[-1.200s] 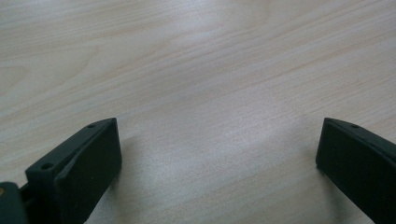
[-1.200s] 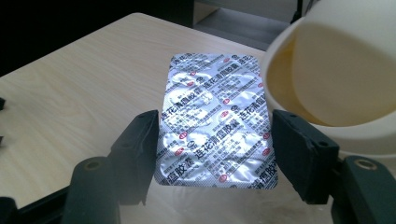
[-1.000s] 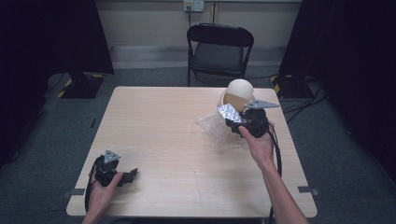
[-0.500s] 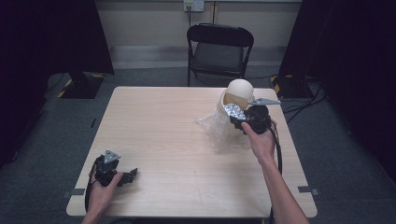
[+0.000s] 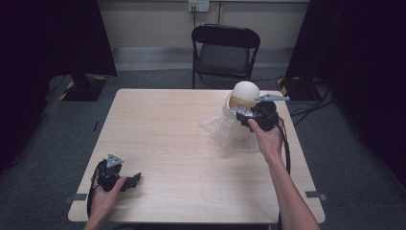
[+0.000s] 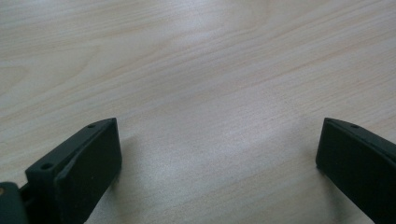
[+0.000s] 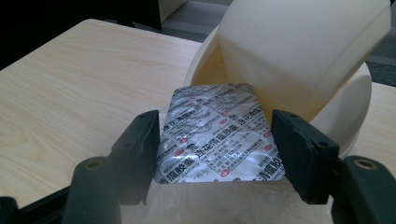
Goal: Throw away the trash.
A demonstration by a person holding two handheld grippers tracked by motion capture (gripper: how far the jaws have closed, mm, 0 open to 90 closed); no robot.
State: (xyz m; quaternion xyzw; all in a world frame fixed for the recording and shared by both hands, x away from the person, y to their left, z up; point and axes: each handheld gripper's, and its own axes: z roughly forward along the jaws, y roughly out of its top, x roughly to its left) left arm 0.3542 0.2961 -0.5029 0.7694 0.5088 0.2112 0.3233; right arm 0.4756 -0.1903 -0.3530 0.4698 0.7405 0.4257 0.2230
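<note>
My right gripper [image 7: 215,144] pinches a blister pack [image 7: 218,135] by its two long edges — a flat, rounded-corner sheet of crinkled silver foil printed with small dark and red characters, its surface dimpled and shiny. The black pads [image 7: 144,140], matte and blocky, press on it from both sides. The pack's far end sits right at the mouth of the cream bin [image 7: 299,51], a smooth plastic container with a rounded swing lid tilted over the opening; the foil's leading edge meets the gap under that lid. Below the pack, against the bin's near side, lies a clear plastic bag [image 5: 225,132], thin and wrinkled, spread loosely on the table [image 5: 158,124] (pale wood-grain laminate with a soft sheen).

From above, my right hand [image 5: 265,139] reaches toward the bin with the forearm stretched out from the table's near edge, wrist roughly straight, the gripper held close to level and pointed at the bin's opening.

My left gripper [image 6: 217,154] rests far from the bin, by the table's near left corner, its jaws spread wide over bare wood with nothing between them. My left hand [image 5: 103,196] wraps its body from behind, the forearm barely past the table's edge.
</note>
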